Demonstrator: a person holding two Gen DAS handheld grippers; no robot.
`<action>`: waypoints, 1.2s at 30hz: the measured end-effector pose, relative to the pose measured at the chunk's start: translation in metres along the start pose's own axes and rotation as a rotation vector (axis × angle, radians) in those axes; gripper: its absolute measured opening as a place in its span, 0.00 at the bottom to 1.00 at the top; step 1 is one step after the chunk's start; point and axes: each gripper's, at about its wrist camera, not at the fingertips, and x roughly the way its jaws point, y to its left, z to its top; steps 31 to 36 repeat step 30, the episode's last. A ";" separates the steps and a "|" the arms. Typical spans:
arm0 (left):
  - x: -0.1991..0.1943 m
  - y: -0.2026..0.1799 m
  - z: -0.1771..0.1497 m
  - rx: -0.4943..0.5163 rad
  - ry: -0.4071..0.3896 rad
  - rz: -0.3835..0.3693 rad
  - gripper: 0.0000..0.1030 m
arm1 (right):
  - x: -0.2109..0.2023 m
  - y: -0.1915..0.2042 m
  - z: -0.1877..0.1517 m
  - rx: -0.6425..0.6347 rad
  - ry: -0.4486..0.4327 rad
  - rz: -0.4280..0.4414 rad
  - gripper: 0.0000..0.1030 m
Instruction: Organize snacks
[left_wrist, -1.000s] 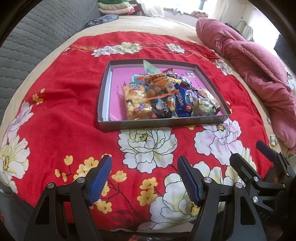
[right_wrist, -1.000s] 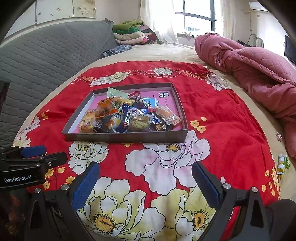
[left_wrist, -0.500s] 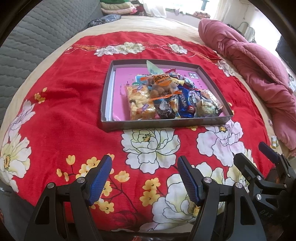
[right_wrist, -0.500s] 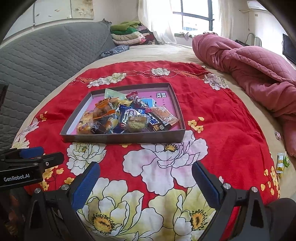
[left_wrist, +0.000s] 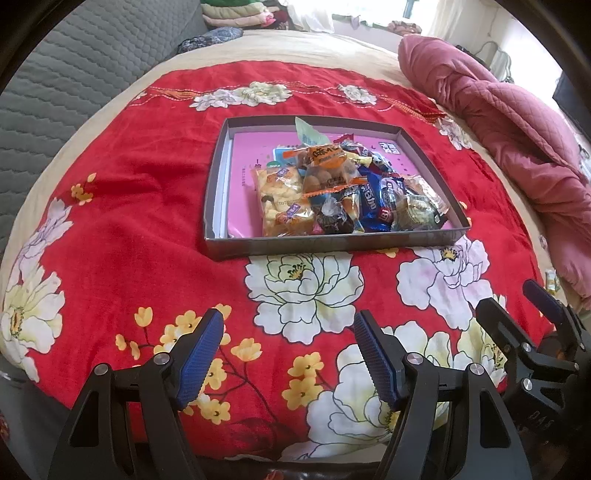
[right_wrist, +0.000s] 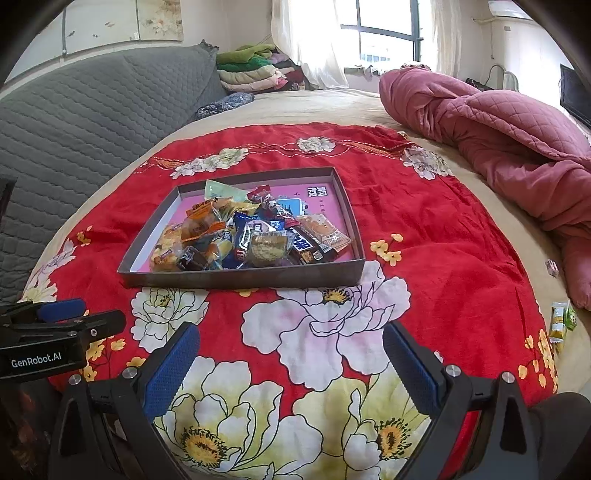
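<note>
While both tools hover over the near edge of the bed, the left gripper (left_wrist: 288, 354) has its two blue-padded fingers (left_wrist: 199, 354) spread wide apart with only patterned cloth showing between them. Nothing is clamped or touched. The right gripper (right_wrist: 291, 369) is likewise spread, its blue pads (right_wrist: 171, 369) standing well apart over a yellow-centred printed flower, and it holds nothing. In the left wrist view the right gripper appears at 4 o'clock; in the right wrist view the left gripper appears at 9 o'clock, bearing a white "GenRobot.AI" label.

Beneath and beyond the fingers lies a red floral blanket (left_wrist: 147, 221) printed with large white peonies and small yellow blossoms. At 12 o'clock from each gripper, well apart from the fingertips, sits a shallow grey box (right_wrist: 242, 277) with a pink floor, resting flat on the blanket. The snacks (left_wrist: 343, 195) lie heaped inside it, toward the near wall and the 3 o'clock half as the left wrist view shows them: a yellow crisp packet, an orange-banded bag, blue wrappers, dark chocolate-coloured packets and a pale green packet at the far side. The 9 o'clock strip of the pink floor is bare.

Farther out, a crumpled pink quilt (right_wrist: 498, 147) lies at 2 o'clock. A grey quilted headboard (right_wrist: 92, 122) stands at 10 o'clock. Folded clothes (right_wrist: 251, 70) are stacked at 12 o'clock near a curtained window (right_wrist: 384, 33). Two small yellow-green packets (right_wrist: 561, 321) lie at 3 o'clock off the blanket's edge.
</note>
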 end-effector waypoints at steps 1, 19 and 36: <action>0.000 0.000 0.000 0.000 0.000 0.002 0.73 | 0.001 0.000 0.000 0.002 0.002 0.000 0.97; 0.003 0.002 -0.001 -0.008 -0.005 0.027 0.73 | -0.001 -0.003 0.003 0.000 -0.015 -0.009 0.97; 0.017 0.034 0.020 -0.048 -0.062 0.066 0.73 | 0.029 -0.042 0.025 0.098 -0.014 -0.030 0.97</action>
